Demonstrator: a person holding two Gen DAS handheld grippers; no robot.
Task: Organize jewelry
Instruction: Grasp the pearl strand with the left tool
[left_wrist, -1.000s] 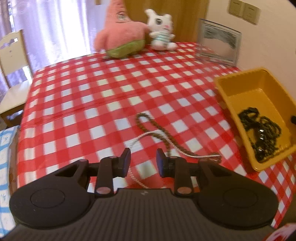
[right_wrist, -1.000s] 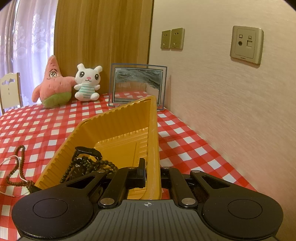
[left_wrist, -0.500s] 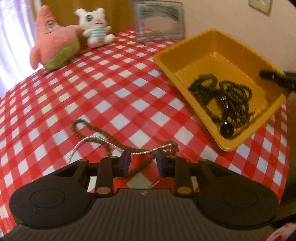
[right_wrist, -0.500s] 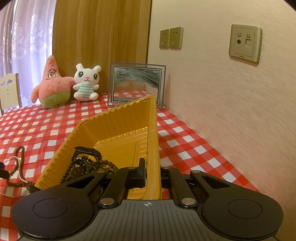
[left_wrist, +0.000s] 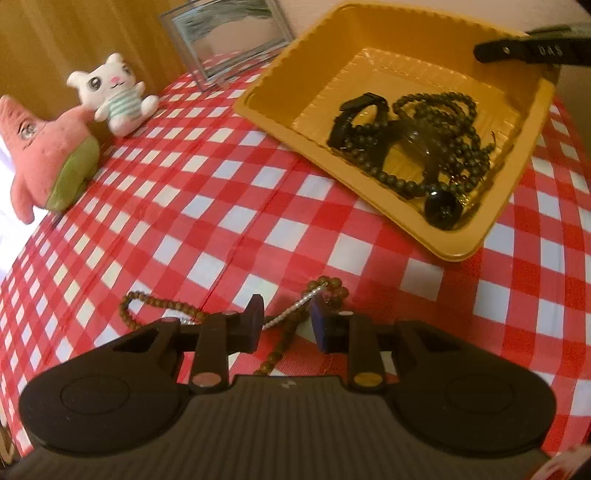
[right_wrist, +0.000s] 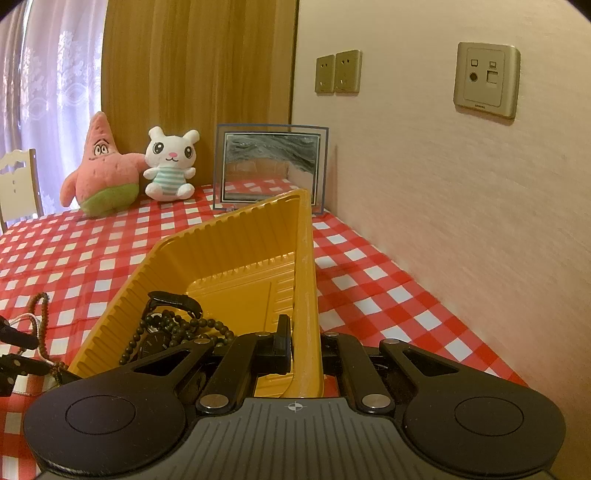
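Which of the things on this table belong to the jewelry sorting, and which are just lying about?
Job:
yellow tray, right gripper shut on its wall
dark beads and watch in it
brown bead string and silver chain on the cloth, under the left gripper

Lying about:
pink starfish plush
white bunny plush
picture frame

One yellow tray (left_wrist: 454, 254), two plush toys (right_wrist: 168, 166), two grippers (left_wrist: 286, 326), one picture frame (right_wrist: 271, 166)

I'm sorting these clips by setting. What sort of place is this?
Most likely a home dining room: a table under a red checked tablecloth, plush toys by a curtained window, and a dining chair.
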